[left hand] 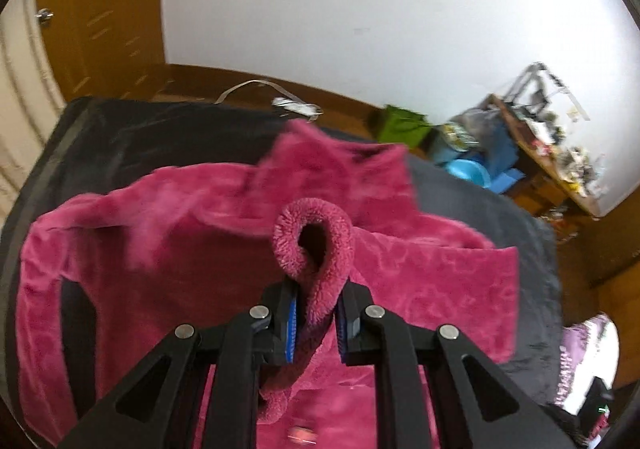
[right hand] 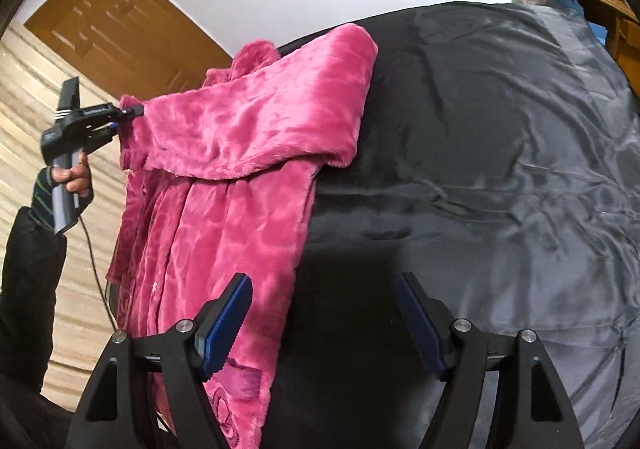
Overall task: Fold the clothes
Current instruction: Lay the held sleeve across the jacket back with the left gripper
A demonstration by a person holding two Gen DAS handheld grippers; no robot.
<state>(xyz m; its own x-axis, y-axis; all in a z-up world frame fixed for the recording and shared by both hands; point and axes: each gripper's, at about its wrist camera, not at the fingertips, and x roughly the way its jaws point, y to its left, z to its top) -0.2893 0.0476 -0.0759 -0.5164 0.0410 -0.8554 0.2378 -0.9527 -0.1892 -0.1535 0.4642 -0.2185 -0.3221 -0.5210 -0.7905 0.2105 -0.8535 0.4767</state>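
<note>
- Left tool point(left hand: 316, 313) pinches a pink fleece garment point(right hand: 240, 153), lying on a bed point(right hand: 500, 153) with a dark sheet.
- Right tool point(right hand: 324, 313) gapes wide, empty.
- White wall point(left hand: 360, 1), brown door point(right hand: 120, 25).

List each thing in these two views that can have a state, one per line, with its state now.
Left gripper: shut on the pink fleece garment's cuff.
Right gripper: open, holding nothing.
Pink fleece garment: partly folded, one sleeve drawn across its body, lying on the dark sheet.
Dark sheet: spread out, wrinkled.
Wooden door: closed.
</note>
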